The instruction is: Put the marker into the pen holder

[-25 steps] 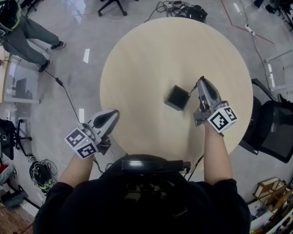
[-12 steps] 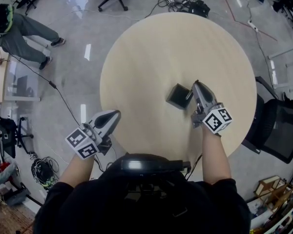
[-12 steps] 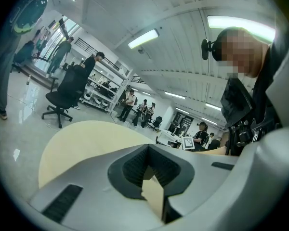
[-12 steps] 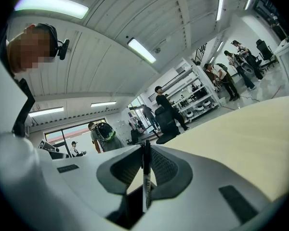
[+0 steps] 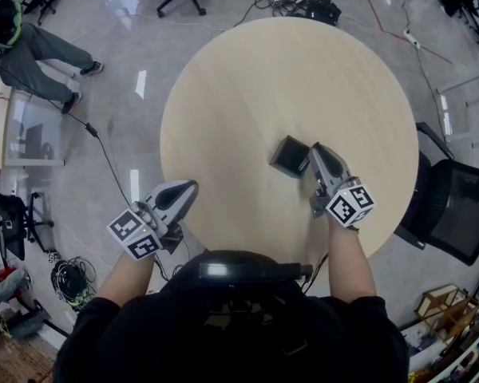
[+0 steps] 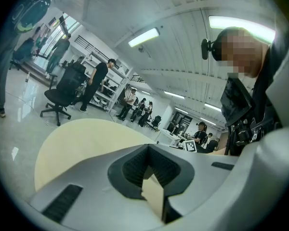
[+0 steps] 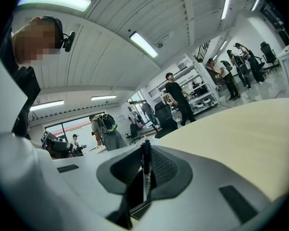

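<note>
Right gripper view showed the marker (image 7: 145,170) running up the slit between the jaws of the right gripper (image 5: 313,148). The jaws were closed to a narrow gap and pinched on its pale barrel, and its dark end poked out past the pads. From the head view, the black square pen holder (image 5: 290,156) sat just ahead of those jaw tips on the round table (image 5: 247,78); whether they touched it could not be told. The step in hand looked like delivery: the marker was carried but not yet inside the holder. The next move would likely call for lining the marker's end over the opening, then parting the jaws. The left gripper (image 5: 188,188) hung well apart at the table's near edge, its jaws slightly parted around nothing.
</note>
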A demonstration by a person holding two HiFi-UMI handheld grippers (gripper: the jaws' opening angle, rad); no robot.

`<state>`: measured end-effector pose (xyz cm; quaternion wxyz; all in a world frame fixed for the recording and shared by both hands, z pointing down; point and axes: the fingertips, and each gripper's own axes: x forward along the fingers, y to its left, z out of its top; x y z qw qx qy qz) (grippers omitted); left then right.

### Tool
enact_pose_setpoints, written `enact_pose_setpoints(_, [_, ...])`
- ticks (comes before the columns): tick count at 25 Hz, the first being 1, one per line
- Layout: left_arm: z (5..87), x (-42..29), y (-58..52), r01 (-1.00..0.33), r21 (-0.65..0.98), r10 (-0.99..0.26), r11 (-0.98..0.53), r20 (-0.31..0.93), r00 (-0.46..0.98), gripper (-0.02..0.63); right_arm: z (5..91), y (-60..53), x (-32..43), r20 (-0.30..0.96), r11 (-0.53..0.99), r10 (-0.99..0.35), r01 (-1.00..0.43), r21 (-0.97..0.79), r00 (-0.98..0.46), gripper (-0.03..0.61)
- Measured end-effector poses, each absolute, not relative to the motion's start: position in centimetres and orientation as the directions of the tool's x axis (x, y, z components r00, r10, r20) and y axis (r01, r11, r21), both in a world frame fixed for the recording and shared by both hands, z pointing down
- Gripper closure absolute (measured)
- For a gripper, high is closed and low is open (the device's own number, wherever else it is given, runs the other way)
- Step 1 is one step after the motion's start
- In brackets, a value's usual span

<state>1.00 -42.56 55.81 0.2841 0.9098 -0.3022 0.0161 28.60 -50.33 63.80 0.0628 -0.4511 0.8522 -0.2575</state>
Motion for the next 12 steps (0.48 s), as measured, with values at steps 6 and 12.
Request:
enact_pose_setpoints(6, [55.8,1.3,-42.4,-0.553,0.509,-0.535,-0.66,0.199,0.821,0.612,64.4,-48.6,28.6,0.164,0.461,-0.791,-0.751,-0.473,-0.589,0.518])
enact_pose_setpoints(12, [55.8,1.5,-42.3,-0.548,0.511,-0.529,-0.662,0.199,0.825,0.612,66.2,-47.1,28.2,0.22,0.474,-0.768,-0.765,-0.437,-0.601,0.518])
